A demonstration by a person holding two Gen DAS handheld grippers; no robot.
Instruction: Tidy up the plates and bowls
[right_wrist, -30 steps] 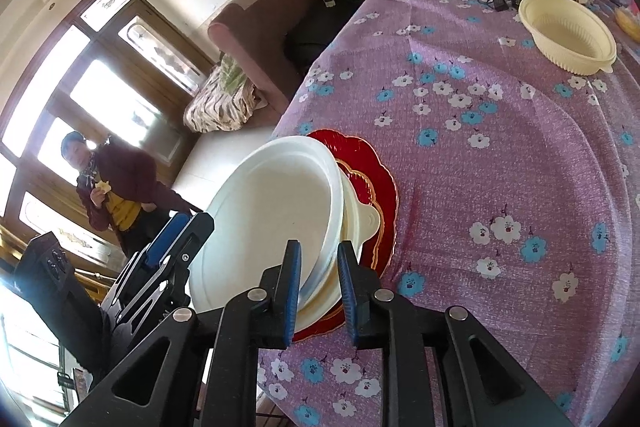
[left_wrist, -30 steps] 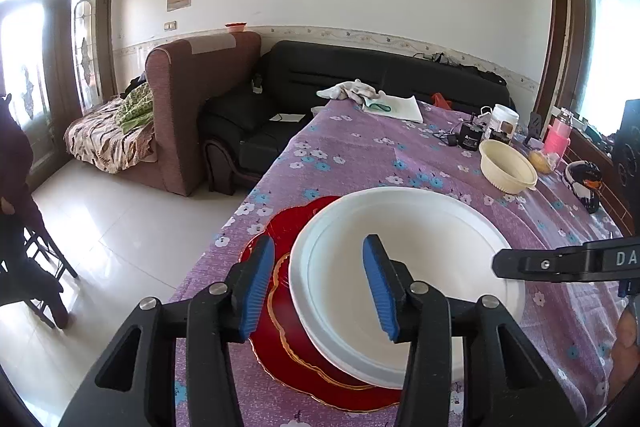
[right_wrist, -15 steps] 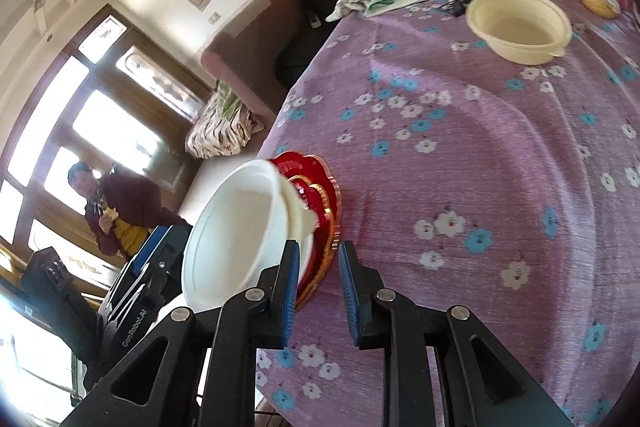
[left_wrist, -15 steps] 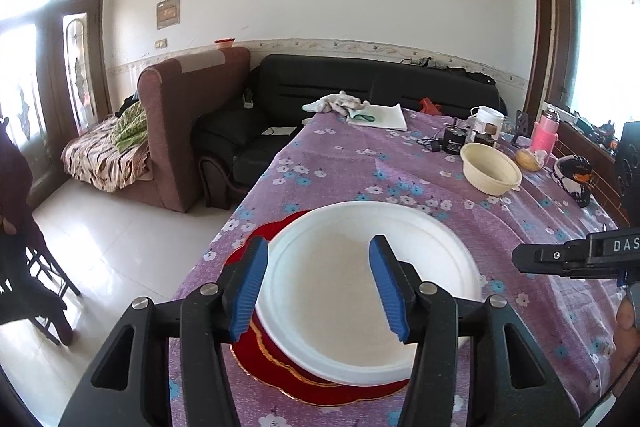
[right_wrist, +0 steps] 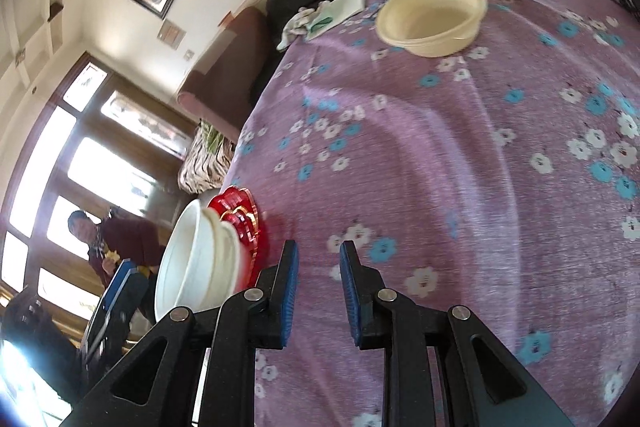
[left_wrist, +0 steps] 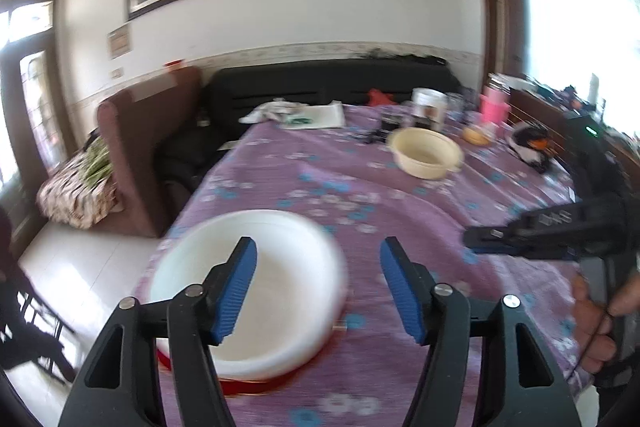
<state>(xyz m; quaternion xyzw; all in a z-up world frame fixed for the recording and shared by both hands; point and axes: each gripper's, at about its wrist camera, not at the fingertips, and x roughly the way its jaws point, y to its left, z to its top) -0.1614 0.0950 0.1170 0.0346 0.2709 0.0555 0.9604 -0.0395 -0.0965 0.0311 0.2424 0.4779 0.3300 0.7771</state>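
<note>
The left gripper (left_wrist: 318, 285) was held with its jaws spread wide and nothing between them. The white plate (left_wrist: 256, 287) lay partly behind the left jaw, stacked on red plates (right_wrist: 240, 217) near the table edge. The right gripper (right_wrist: 319, 293) had its jaws parted by a narrow gap, gripping nothing; the stack stood just left of its left jaw. The cream bowl (right_wrist: 432, 17) sat well ahead of both jaw pairs on the purple floral tablecloth (right_wrist: 460, 155).
</note>
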